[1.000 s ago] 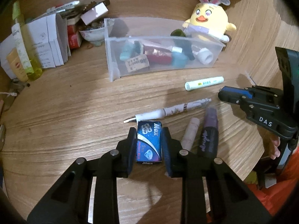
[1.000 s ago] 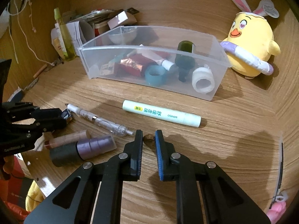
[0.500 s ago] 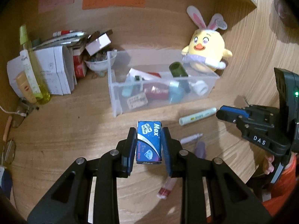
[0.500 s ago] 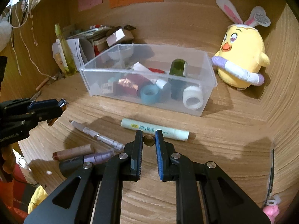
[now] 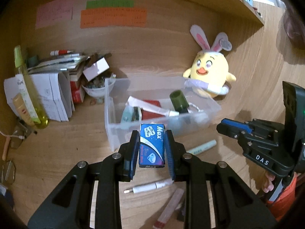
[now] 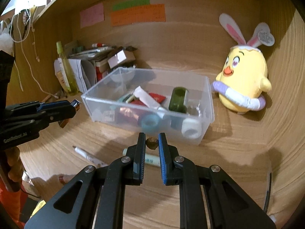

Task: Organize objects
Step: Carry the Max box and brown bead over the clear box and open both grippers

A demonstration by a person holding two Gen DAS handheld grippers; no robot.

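Left gripper [image 5: 152, 147], centre of the left view: clamped on a blue box [image 5: 152, 145] marked "Max", held clear of the desk [image 5: 57, 152], in front of the clear bin's [image 5: 111, 133] near wall. Right gripper [image 6: 152, 143], centre of the right view: jaws narrow, pinching a small brown nut-like lump [image 6: 152, 142], raised before the bin. Below, on the desk: white pen [image 5: 148, 187], mint tube [image 5: 202, 147], pink tube [image 5: 171, 208]. Upper right: yellow chick plush [image 6: 244, 80] beside the bin.
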